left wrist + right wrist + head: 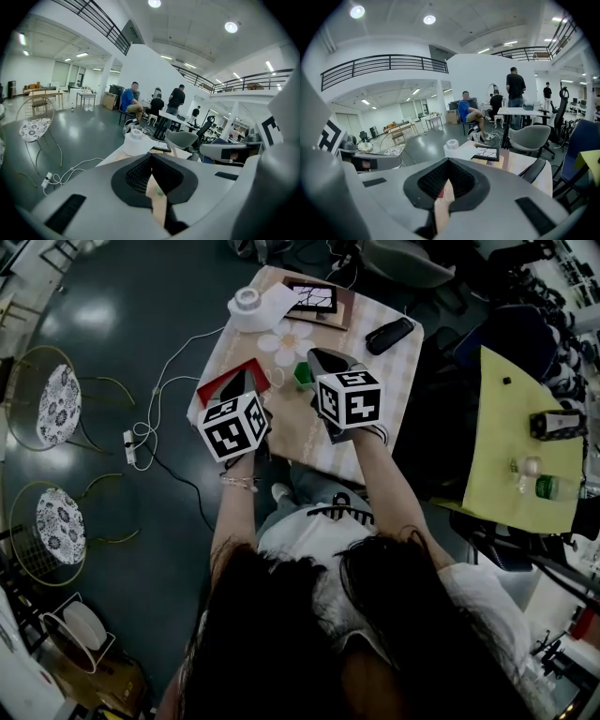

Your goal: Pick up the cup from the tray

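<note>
Your left tool is clenched, jaws tip to tip with nothing between them. Your right tool is clenched too, and its own view shows nothing gripped. You hold both over the checked-cloth counter, mid-frame in the head view.

The small pale cup is tiny in frame and hard to confirm. It sits in the gap between the two tools, apart from both, at the right edge of the flat red tray. You can't tell whether it stands on the tray or just beside it. The left tool covers part of the tray. A small green block is just right of the cup, near the right tool's tip.

- **Further up the frame:** a white flower-shaped mat, a white tissue roll at the counter's upper left, and a black-framed picture beside the roll.
- **Upper right of the counter:** a black oblong case.
- **On the floor, left:** a white cable.
</note>
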`<state>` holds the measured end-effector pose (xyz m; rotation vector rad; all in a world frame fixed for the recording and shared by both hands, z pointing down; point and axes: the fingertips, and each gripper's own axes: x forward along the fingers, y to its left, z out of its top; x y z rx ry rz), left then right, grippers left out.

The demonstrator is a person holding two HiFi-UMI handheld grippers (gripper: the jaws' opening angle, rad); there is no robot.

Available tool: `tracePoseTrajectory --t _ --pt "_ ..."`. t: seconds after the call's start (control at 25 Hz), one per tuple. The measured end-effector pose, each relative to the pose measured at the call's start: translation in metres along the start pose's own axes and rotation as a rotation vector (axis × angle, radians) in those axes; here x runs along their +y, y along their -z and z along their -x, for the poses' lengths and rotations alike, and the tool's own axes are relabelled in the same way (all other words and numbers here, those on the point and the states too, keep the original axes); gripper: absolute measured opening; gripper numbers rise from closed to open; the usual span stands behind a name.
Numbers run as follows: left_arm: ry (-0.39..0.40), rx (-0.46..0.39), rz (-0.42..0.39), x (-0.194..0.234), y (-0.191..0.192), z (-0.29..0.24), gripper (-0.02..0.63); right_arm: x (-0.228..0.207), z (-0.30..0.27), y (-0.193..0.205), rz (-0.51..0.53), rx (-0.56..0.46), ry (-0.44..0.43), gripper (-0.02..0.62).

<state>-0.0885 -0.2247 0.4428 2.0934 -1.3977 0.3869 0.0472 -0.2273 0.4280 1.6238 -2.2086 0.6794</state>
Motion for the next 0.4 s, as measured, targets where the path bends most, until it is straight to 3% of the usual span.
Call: tracePoseTrajectory --t 0.4 --pt "0.003 -0.004 -0.003 0.0002 0.0031 0.0086 0.009 0.0058 0.005 0.0081 0.02 0.016 0.009 0.011"
